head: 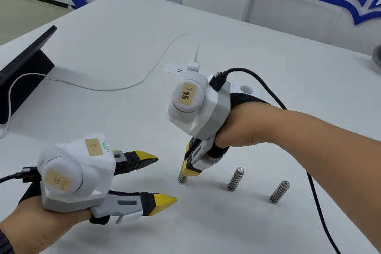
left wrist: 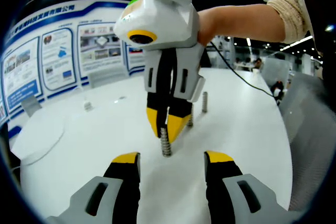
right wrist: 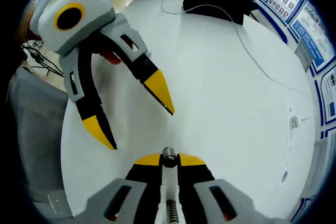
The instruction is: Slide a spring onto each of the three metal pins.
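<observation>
Three springs stand on the white table (head: 119,34). My right gripper (head: 189,169) points down over the leftmost spring (head: 182,178) and is shut on its upper part. In the right gripper view a round metal end (right wrist: 168,157) sits between the yellow tips, with coils below (right wrist: 169,211). The left gripper view shows the same spring (left wrist: 166,144) under the right gripper (left wrist: 168,127). The middle spring (head: 236,178) and the right spring (head: 279,191) stand free, each slightly tilted. My left gripper (head: 158,179) hovers open at the lower left, its tips aimed toward the held spring.
A black screen (head: 24,66) stands at the table's left edge, with a white cable (head: 119,86) running to a small white plug (head: 191,65) behind the right gripper. A black cable (head: 262,84) trails from the right gripper past the springs.
</observation>
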The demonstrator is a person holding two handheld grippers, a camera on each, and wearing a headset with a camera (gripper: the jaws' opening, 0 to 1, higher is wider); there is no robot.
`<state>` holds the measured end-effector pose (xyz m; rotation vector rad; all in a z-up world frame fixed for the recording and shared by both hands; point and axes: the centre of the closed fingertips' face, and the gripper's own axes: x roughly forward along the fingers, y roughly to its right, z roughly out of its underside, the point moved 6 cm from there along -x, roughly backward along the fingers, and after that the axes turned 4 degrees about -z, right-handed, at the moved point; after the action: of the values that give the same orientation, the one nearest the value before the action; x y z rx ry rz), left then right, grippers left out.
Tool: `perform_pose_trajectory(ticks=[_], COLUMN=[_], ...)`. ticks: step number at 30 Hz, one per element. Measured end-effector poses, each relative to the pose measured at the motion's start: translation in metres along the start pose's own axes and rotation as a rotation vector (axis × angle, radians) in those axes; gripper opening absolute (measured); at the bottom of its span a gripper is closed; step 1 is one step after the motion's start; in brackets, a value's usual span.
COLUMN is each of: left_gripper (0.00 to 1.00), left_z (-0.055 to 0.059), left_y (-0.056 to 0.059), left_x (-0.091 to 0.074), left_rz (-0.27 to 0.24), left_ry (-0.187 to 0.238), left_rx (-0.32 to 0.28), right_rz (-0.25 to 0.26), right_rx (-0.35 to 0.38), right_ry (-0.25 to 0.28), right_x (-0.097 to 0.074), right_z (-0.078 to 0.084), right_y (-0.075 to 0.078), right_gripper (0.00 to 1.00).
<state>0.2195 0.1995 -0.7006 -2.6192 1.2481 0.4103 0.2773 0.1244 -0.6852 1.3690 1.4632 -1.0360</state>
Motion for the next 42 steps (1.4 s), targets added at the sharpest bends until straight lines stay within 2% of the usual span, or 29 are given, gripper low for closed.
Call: perform_pose_trajectory(ticks=[10, 20, 24, 29, 34, 37, 40, 42], left_gripper=[0.50, 0.50, 0.51, 0.52, 0.53, 0.53, 0.54, 0.54], left_z=[-0.001, -0.001, -0.002, -0.005, -0.010, -0.012, -0.014, -0.015], left_y=[-0.001, -0.001, 0.000, 0.002, 0.001, 0.001, 0.002, 0.001], left_x=[0.001, 0.002, 0.004, 0.005, 0.006, 0.006, 0.006, 0.006], left_rz=[0.000, 0.003, 0.007, 0.013, 0.011, 0.012, 0.015, 0.016], left_ry=[0.002, -0.007, -0.006, -0.005, 0.001, 0.000, -0.001, -0.001], left_rx=[0.002, 0.008, 0.010, 0.015, 0.015, 0.021, 0.027, 0.028], right_rz=[-0.004, 0.019, 0.039, 0.071, 0.119, 0.173, 0.193, 0.215], right_rx=[-0.005, 0.023, 0.046, 0.090, 0.137, 0.169, 0.208, 0.241], right_ry=[-0.006, 0.042, 0.079, 0.150, 0.212, 0.248, 0.289, 0.315], right_x=[0.003, -0.009, -0.021, -0.036, -0.054, -0.066, -0.075, -0.083], right_z=[0.004, 0.012, 0.017, 0.027, 0.041, 0.053, 0.063, 0.075], right_y=[-0.003, -0.005, -0.004, -0.006, -0.007, -0.006, -0.007, -0.009], right_gripper=[0.15, 0.22, 0.23, 0.24, 0.26, 0.27, 0.27, 0.27])
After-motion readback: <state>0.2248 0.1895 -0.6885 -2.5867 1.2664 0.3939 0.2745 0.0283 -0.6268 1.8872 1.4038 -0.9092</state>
